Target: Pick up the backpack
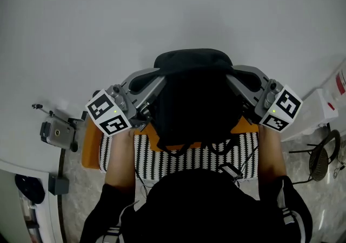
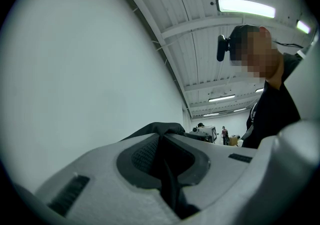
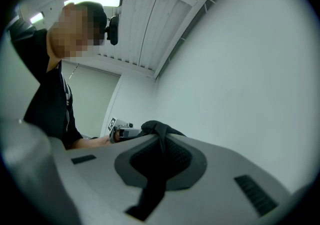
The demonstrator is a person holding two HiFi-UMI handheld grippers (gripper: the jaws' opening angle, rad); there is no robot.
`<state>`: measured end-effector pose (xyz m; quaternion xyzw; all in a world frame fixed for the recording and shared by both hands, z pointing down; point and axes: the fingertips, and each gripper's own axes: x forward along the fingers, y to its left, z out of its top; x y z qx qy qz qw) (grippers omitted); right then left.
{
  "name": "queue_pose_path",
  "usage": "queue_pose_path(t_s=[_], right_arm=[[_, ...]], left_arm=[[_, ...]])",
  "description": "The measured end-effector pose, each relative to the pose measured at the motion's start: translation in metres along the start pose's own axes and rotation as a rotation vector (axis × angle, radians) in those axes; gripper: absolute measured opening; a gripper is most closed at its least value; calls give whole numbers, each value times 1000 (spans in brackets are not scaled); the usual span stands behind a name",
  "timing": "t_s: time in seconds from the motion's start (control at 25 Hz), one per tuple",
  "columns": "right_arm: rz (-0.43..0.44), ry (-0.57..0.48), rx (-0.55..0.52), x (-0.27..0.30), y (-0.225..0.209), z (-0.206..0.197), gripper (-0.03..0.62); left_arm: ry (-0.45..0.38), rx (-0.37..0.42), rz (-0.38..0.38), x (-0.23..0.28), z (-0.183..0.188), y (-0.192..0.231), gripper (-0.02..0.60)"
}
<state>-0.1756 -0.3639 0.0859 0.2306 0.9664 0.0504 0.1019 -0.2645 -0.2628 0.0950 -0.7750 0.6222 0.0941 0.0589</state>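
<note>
The black backpack (image 1: 197, 101) hangs in front of a white wall, held up between my two grippers. My left gripper (image 1: 147, 84) is shut on the bag's upper left edge, and my right gripper (image 1: 243, 81) is shut on its upper right edge. In the left gripper view, a black fabric strap (image 2: 169, 174) runs through the shut left gripper (image 2: 162, 138). The right gripper view shows the same kind of strap (image 3: 155, 179) pinched in the right gripper (image 3: 160, 136). The bag's lower straps dangle below it.
Under the bag lies an orange board (image 1: 91, 144) covered by a black-and-white striped cloth (image 1: 194, 158). A small grey device on a stand (image 1: 57, 133) sits at the left. A white container (image 1: 323, 108) and a black wire stool (image 1: 324, 155) stand at the right.
</note>
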Motion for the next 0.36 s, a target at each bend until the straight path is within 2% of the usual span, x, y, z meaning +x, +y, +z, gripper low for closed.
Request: queue_pose_path(t_s=[0.36], right_arm=[[0, 13, 1, 7, 10, -4, 28]], left_arm=[[11, 7, 1, -11, -1, 1, 34]])
